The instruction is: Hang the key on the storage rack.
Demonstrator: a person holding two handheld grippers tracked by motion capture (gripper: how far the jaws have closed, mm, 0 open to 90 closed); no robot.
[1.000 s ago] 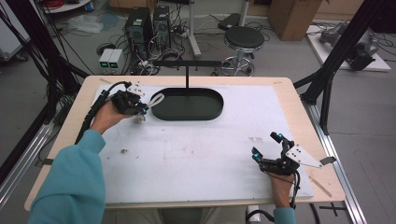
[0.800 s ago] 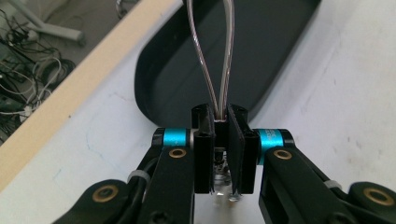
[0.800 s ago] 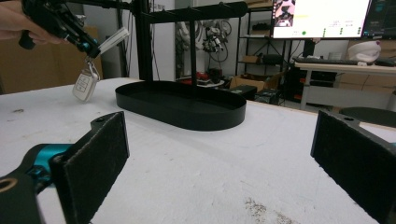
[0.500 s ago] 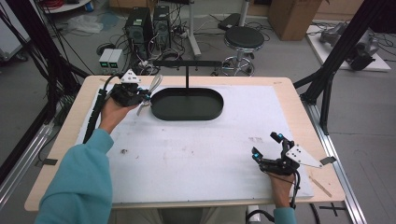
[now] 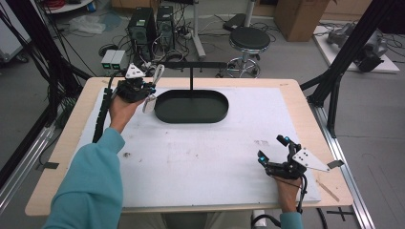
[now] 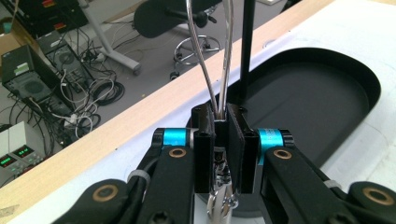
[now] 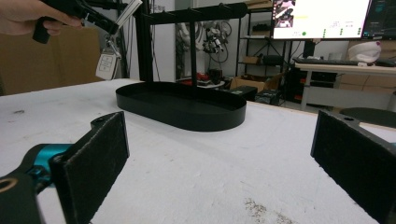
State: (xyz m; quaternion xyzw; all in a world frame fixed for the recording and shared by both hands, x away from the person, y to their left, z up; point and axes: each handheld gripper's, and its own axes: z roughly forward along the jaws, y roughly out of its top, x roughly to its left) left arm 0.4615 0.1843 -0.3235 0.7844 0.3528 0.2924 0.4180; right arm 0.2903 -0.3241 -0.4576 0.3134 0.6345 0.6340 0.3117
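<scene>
Left claw (image 5: 149, 89) was clamped on the wire loop (image 6: 212, 56) of a key fob (image 5: 148, 103), which hung below it, just left of the black tray (image 5: 192, 106). You held it beside the stand's crossbar (image 5: 191, 64), loop long axis upright, bar slightly farther right. Right claw (image 5: 273, 149) rested apart on the surface (image 5: 200, 157), well away.

Round stool (image 5: 249, 39), computer towers (image 5: 152, 26) (floor behind table).

Nothing here reads clearly. The monitor (image 7: 322, 18) behind the desk carries lines of text too small to make out, and the two small boxes (image 6: 14, 156) on the floor show green digits too blurred to read.
</scene>
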